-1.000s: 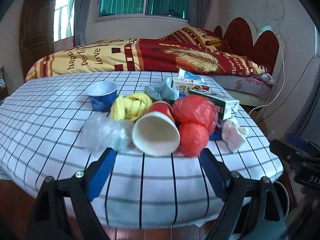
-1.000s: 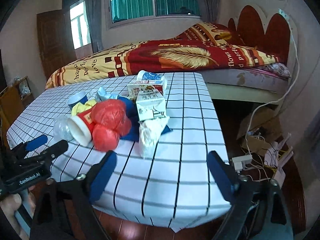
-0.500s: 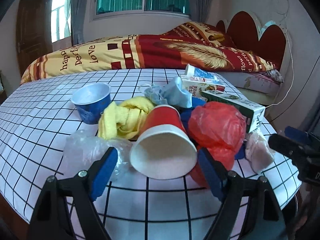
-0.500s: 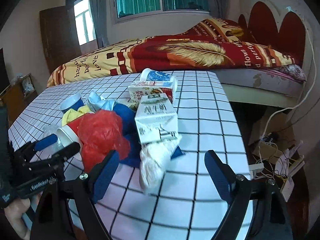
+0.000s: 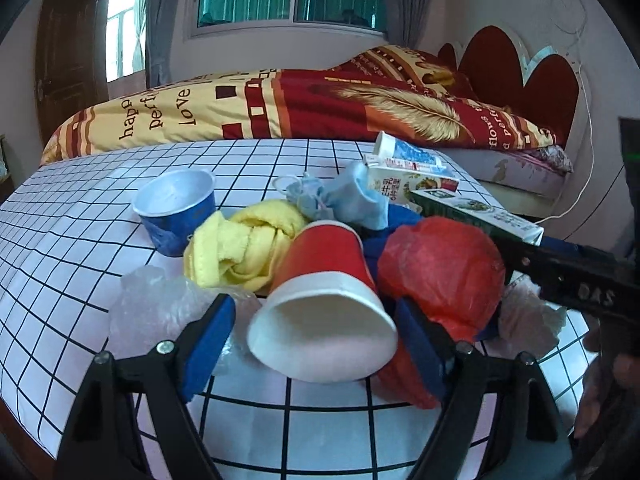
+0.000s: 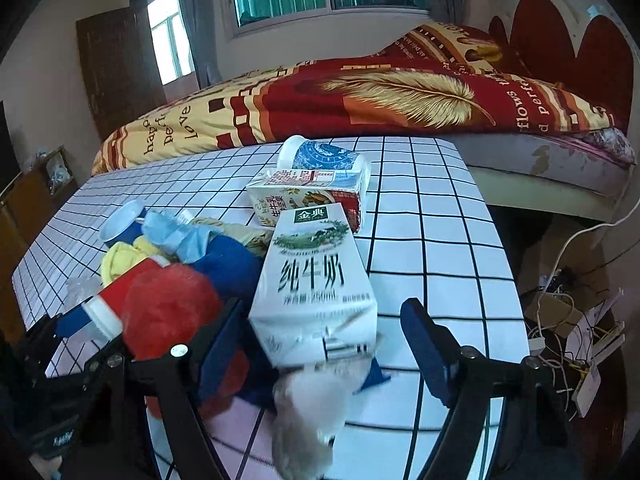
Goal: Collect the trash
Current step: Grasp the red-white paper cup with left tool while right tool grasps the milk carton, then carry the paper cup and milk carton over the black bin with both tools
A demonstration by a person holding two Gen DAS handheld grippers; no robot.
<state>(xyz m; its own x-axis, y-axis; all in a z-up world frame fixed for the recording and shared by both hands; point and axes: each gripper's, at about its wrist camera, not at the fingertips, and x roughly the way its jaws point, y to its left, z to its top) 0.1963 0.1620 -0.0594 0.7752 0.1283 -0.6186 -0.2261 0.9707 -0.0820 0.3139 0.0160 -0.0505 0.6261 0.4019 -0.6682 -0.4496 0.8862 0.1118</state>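
Trash sat heaped on the checked surface [image 5: 80,208] in front of a bed [image 5: 280,108].

Left tongs [image 5: 312,344]: jaws stood wide, straddling the mouth of a tipped red paper cup [image 5: 324,304], rim facing the camera. Left pad lay against clear crumpled plastic [image 5: 160,308], right pad against a red plastic bag [image 5: 440,272]. Cup between the pads but no pad seen pressing on it, so nothing gripped.

Right tongs [image 6: 320,356]: jaws were closing, still wide. White milk carton [image 6: 316,284] lay between them, over a whitish crumpled wad [image 6: 312,408]. Clear gap on the right pad side; left side contact unclear. No grip seen.

Rest of the pile: blue foil-lined cup [image 5: 176,208] upright at left, yellow cloth [image 5: 240,244] beside the red cup, pale blue face mask [image 5: 344,196] behind it, blue cloth [image 6: 228,264] under the bag, second drink carton [image 6: 308,196] and a blue-patterned tub [image 6: 324,156] on its side at the far end.

The other tool's black body crossed the right edge of the left view.
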